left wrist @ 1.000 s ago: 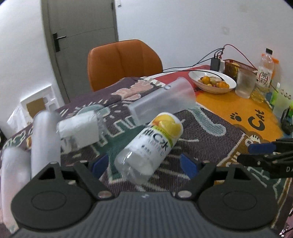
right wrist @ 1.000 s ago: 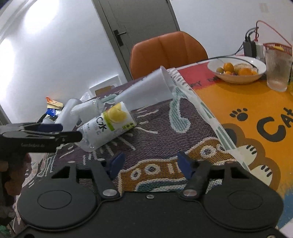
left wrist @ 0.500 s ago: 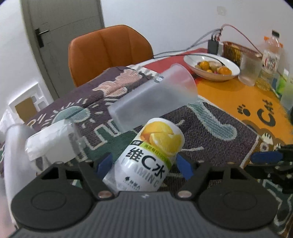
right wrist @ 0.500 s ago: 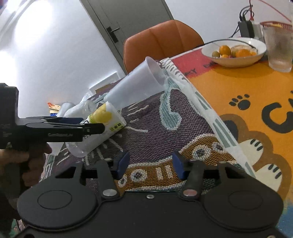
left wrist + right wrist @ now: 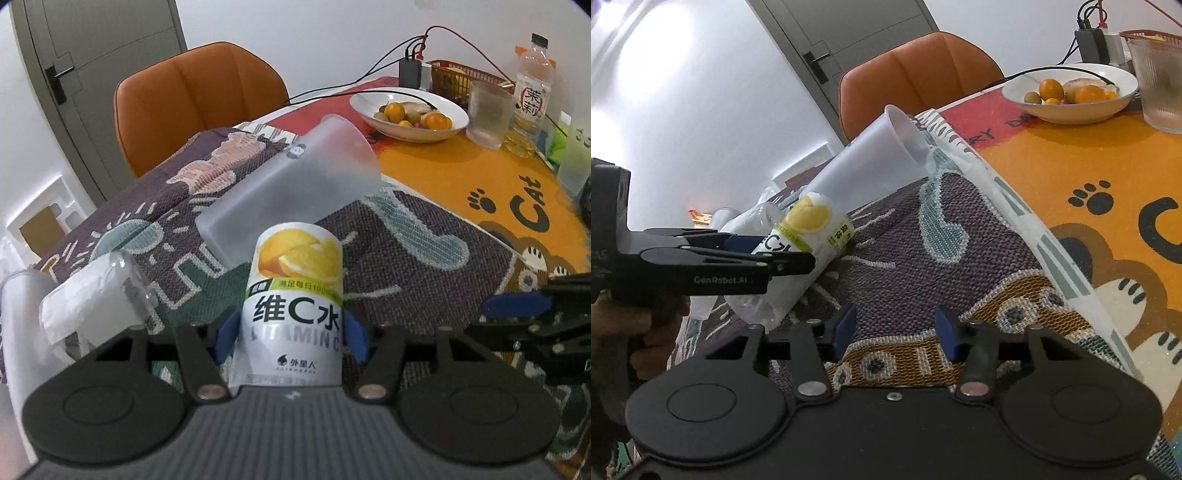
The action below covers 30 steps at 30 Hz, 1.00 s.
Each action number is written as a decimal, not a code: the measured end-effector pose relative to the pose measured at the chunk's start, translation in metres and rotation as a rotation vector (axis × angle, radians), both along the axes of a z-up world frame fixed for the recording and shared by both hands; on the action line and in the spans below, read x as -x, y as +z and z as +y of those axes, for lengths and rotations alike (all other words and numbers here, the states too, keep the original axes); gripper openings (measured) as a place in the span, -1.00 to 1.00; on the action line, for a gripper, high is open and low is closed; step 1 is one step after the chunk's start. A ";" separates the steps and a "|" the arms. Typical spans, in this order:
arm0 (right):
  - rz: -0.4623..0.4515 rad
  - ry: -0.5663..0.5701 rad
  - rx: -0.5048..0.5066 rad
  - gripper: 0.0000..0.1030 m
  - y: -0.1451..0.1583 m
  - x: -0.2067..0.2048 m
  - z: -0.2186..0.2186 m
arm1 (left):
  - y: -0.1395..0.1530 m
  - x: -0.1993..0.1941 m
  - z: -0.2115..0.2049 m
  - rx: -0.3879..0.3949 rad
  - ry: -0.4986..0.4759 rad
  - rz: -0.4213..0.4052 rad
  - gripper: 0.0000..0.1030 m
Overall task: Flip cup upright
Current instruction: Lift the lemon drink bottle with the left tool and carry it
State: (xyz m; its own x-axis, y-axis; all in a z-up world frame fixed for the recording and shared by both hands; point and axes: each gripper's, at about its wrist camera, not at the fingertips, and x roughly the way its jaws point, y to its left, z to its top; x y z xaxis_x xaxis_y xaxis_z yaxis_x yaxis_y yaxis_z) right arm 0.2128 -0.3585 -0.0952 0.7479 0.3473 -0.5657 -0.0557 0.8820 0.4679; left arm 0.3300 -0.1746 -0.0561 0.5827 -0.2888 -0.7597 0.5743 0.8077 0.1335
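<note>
A frosted plastic cup (image 5: 295,184) lies on its side on the patterned cloth, mouth toward the right; it also shows in the right wrist view (image 5: 875,162). A vitamin C bottle (image 5: 295,295) with a lemon label lies in front of it. My left gripper (image 5: 291,336) has its blue fingers against both sides of this bottle; from the right wrist view it (image 5: 768,258) closes around the bottle (image 5: 805,240). My right gripper (image 5: 892,328) is open and empty above the cloth, to the right of the bottle.
A clear glass stuffed with paper (image 5: 92,295) lies at the left. A fruit bowl (image 5: 410,114), a ribbed glass (image 5: 487,114) and a drink bottle (image 5: 532,96) stand at the back right. An orange chair (image 5: 195,99) is behind the table.
My left gripper moved forward around the vitamin C bottle and closed on it. My right gripper moved slightly closer to the cloth and narrowed a little.
</note>
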 end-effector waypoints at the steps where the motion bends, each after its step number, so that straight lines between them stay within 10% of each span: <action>1: -0.001 0.000 -0.002 -0.06 0.000 0.001 0.000 | -0.001 0.001 0.000 -0.001 0.001 0.007 0.15; 30: -0.019 0.005 -0.006 -0.03 0.010 0.043 0.017 | 0.019 0.074 0.028 -0.122 -0.104 -0.005 0.17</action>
